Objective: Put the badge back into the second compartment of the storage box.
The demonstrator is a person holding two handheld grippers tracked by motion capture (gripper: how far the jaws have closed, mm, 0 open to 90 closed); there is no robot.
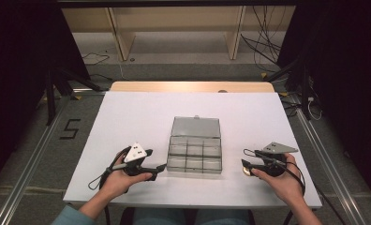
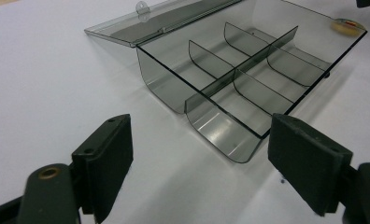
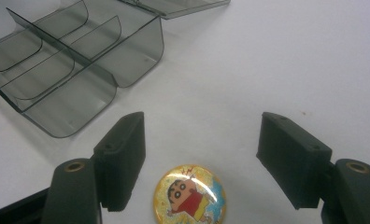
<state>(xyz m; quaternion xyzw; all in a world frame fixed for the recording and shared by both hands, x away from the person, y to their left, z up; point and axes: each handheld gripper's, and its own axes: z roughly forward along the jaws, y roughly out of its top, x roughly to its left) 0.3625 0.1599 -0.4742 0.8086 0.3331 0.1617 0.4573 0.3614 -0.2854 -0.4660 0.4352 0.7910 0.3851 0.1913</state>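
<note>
Badge [image 3: 189, 195] lies flat on the white table [image 1: 127, 117], between my right gripper [image 3: 199, 163] jaws, well right of the open box [image 1: 195, 151]. Looks light, stiff, glossy-domed, likely slippery; I'd pinch it across the rim, low against the table. Right jaws spread wide, touching nothing. Left gripper [image 2: 199, 163] likewise wide and empty, facing the box's near corner.

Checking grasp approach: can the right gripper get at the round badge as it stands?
Probably yes. The right gripper is open, the badge lies flat on the table between its jaws, and the compartment box sits clear to one side.
</note>
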